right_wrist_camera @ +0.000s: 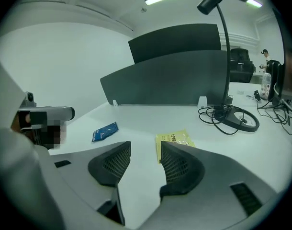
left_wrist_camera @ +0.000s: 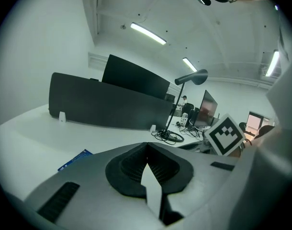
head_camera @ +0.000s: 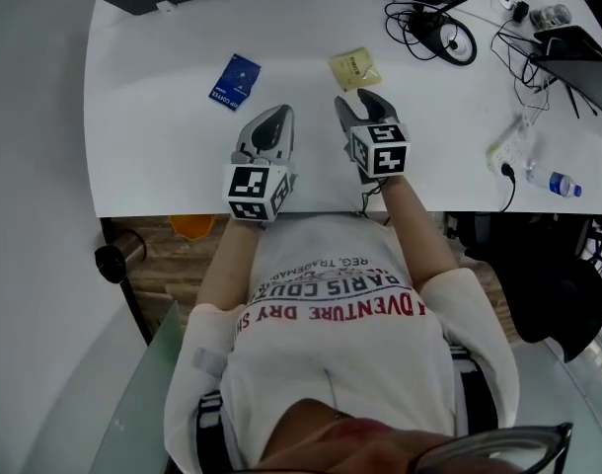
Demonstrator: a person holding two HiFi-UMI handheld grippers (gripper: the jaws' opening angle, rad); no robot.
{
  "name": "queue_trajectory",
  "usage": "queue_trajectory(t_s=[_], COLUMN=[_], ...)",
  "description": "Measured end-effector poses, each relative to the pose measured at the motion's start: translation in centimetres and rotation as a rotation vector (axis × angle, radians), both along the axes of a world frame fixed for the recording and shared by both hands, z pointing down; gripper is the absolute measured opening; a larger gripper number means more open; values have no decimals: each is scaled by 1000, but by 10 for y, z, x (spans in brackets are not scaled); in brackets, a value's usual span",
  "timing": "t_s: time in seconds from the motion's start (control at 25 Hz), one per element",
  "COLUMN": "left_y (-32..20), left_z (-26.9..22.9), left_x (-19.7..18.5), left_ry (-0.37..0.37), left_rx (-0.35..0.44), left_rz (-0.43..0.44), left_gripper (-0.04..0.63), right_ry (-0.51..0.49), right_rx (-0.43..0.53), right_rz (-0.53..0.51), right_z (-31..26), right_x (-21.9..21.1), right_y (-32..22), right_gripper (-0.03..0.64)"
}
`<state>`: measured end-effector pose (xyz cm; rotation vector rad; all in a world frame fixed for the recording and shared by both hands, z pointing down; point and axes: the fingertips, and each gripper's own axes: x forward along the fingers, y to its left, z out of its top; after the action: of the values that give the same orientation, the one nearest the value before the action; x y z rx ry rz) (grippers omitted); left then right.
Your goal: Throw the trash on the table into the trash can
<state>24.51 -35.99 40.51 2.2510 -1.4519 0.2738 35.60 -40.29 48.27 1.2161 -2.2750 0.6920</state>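
Note:
Two pieces of trash lie on the white table (head_camera: pixel 143 156): a blue packet (head_camera: pixel 235 81) at centre left and a yellow packet (head_camera: pixel 356 68) to its right. My right gripper (head_camera: pixel 358 102) hovers just short of the yellow packet (right_wrist_camera: pixel 174 140), its jaws open with nothing between them, and the packet's near edge shows past the right jaw. My left gripper (head_camera: pixel 274 118) sits beside it, below and to the right of the blue packet (left_wrist_camera: pixel 74 159). Its jaws are shut with nothing in them (left_wrist_camera: pixel 147 150). No trash can is identifiable in any view.
A tangle of black cables and a lamp base (head_camera: pixel 447 38) lie at the table's back right. A power strip (head_camera: pixel 508 148), a water bottle (head_camera: pixel 556 181) and a laptop (head_camera: pixel 575 55) are at the right edge. A dark divider panel (right_wrist_camera: pixel 174 78) runs along the far side.

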Motion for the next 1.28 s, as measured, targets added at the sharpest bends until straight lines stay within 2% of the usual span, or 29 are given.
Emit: queue_trajectory(t_s=[0.2,0.32,0.6,0.76,0.92,1.08,1.28], left_y=[-33,-50,-67,-63,-58,-52,-35], left_z=[26,38,74,86,85,77,58], left_x=[-13,-20,-16,-17,-16,-19,-20], left_ry=[-12,9,33,48,55,51,51], left_rx=[-51,-75,-146,-182,-186,-169,-137], left_rz=[39,39,92,99,105,100,65], left_gripper=[23,23,23,23,23,23,23], right_ry=[81,138,229,217,239,187,134], right_rx=[-54,-65,-113,-119,-149,-173,-136], right_rz=[50,69,104,97,8,-32,-40], right_z=[37,57,89,90,90,87,53], right_x=[-8,-9,-13,-19,-32,-34,-33], right_y=[-47,-71,-92,-90,-82,-70,-42], right_gripper=[203,210,213,144,44,35,34])
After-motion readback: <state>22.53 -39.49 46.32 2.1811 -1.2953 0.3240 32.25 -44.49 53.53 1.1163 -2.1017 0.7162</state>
